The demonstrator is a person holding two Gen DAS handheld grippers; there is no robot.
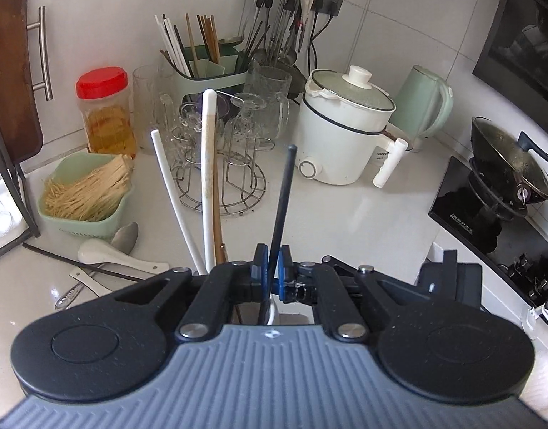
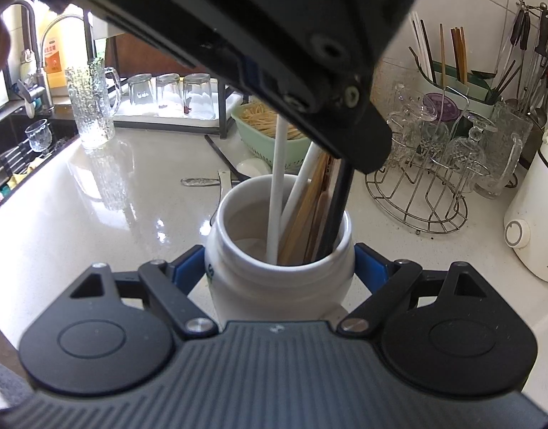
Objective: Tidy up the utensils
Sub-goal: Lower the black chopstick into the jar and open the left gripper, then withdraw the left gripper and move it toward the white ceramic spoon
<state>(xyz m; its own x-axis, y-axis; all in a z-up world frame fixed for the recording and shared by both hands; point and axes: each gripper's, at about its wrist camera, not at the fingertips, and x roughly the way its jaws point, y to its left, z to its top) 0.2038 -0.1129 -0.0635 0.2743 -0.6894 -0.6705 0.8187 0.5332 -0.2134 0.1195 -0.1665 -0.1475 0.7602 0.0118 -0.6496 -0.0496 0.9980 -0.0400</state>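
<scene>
Both tongs are clenched on something. Right gripper (image 2: 279, 268) has its blue pads clamped on either side of the white ceramic jar (image 2: 277, 279), which sits on the pale countertop (image 2: 113, 221) and is my landmark for everything else. Jar's base is cut off behind the gripper body, and only a scrap of green lettering shows on its side, unreadable.

Left gripper (image 1: 273, 268) is pinched tight on a single dark chopstick (image 1: 282, 200), right above the jar's mouth. From the right wrist view that gripper's black body blocks the top of the frame, so the chopstick's upper part is hidden there.

Inside the jar: two white chopsticks (image 2: 277, 193) and some wooden chopsticks (image 2: 302, 211), leaning toward its far right rim.

Behind the jar there's a green basket (image 2: 252, 136) of thin pale sticks, mostly hidden. Just behind the jar on the counter lie a white ceramic spoon (image 1: 109, 255) and a metal spoon (image 1: 125, 237), partly overlapped. Wire glass rack (image 2: 422, 193) stands to the jar's right.
</scene>
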